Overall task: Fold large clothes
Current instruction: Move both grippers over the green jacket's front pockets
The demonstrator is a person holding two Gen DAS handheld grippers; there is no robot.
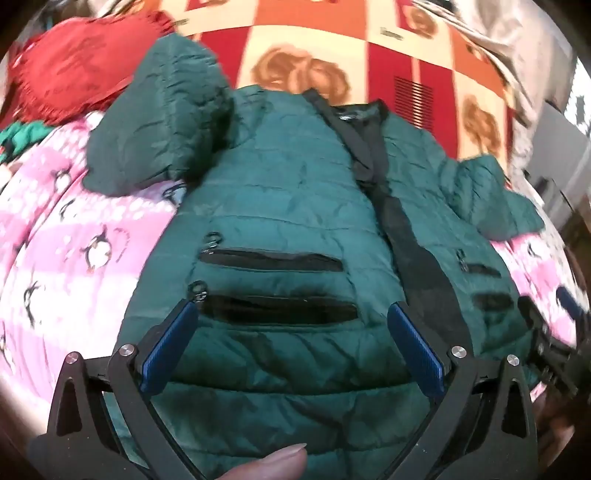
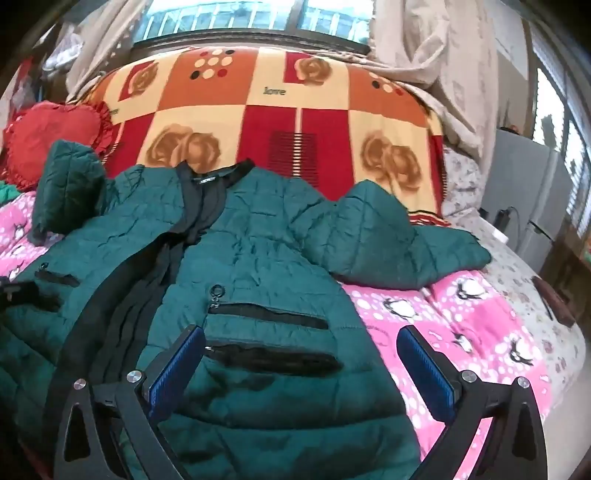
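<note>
The word "love" is printed in dark letters on a cream square of the rose-patterned blanket point(image 2: 273, 110), far ahead of the right claw point(image 2: 301, 363). The small neck label point(image 2: 207, 181) inside the green jacket's collar is too blurred to read.

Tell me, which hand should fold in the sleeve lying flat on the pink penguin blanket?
Probably right: the open right gripper is nearest that sleeve of the green jacket.

Daylight enters through the window point(image 2: 258, 18) behind the bed, its panes overexposed. Both fisheye views curve strongly, darken at the corners and show motion blur.
</note>
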